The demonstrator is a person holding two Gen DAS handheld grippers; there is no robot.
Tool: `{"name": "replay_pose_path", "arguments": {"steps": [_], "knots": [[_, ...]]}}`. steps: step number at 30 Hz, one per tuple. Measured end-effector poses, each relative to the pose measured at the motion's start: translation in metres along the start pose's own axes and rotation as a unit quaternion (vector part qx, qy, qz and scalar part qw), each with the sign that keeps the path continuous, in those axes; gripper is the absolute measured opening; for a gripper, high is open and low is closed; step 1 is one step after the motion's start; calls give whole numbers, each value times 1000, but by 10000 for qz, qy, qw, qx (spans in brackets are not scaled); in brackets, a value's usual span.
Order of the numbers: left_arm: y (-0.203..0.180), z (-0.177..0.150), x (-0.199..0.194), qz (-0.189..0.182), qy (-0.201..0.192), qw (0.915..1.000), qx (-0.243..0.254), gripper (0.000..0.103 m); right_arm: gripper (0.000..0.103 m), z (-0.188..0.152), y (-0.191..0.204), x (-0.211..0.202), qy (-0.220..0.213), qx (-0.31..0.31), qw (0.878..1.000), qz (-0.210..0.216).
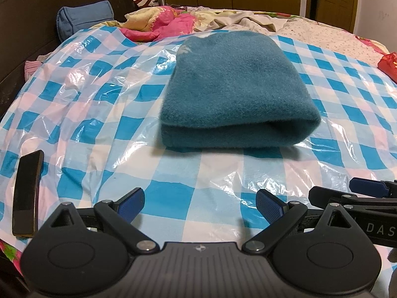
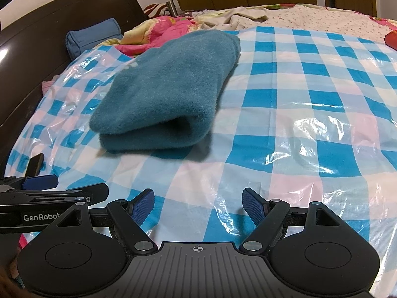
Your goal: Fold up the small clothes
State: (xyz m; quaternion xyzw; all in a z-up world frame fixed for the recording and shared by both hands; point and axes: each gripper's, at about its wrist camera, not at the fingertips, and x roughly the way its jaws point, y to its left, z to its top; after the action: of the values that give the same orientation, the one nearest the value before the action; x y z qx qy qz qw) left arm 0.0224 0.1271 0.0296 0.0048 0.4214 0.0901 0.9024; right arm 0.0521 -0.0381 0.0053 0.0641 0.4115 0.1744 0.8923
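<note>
- Both tools are mine, one in each hand: the left tool (image 1: 200, 202) and the right tool (image 2: 198, 202) sit low at the near edge of the bed, jaws spread wide with nothing between them.
- Blue ribbed pads (image 2: 142, 204) face inward on each tool, bare and clear of any fabric.
- My tools lie side by side, close together; each camera catches the other's black linkage at its edge.
- A teal fleece garment (image 1: 237, 87) lies ahead of both tools, well apart from them, resting on a blue, white and pink checked plastic sheet (image 1: 104, 114) spread over the bed.
- It looks doubled over once: two thick layers stacked, the rounded fold and a soft gap between the layers turned toward me.
- I judge the sheet is there to give a smooth, clean folding surface over the rumpled bedding behind.
- I judge my tools are parked back and open because this fold looks finished, or because another fold needs a fresh grip.
- A dark flat bar-shaped object (image 1: 27, 193), possibly a phone, lies on the sheet to my left.
- Behind the sheet sit a crumpled pink floral quilt (image 1: 158, 24), a blue bolster pillow (image 1: 84, 18) against the dark headboard (image 1: 29, 24), and brown wardrobe doors.
</note>
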Motion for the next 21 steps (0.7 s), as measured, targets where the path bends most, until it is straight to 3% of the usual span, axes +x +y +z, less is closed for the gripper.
{"name": "replay_pose_path", "arguments": {"steps": [21], "knots": [[-2, -1, -4, -12, -47, 10000, 25, 102, 79, -1, 4, -3, -23, -43, 10000, 8]]}}
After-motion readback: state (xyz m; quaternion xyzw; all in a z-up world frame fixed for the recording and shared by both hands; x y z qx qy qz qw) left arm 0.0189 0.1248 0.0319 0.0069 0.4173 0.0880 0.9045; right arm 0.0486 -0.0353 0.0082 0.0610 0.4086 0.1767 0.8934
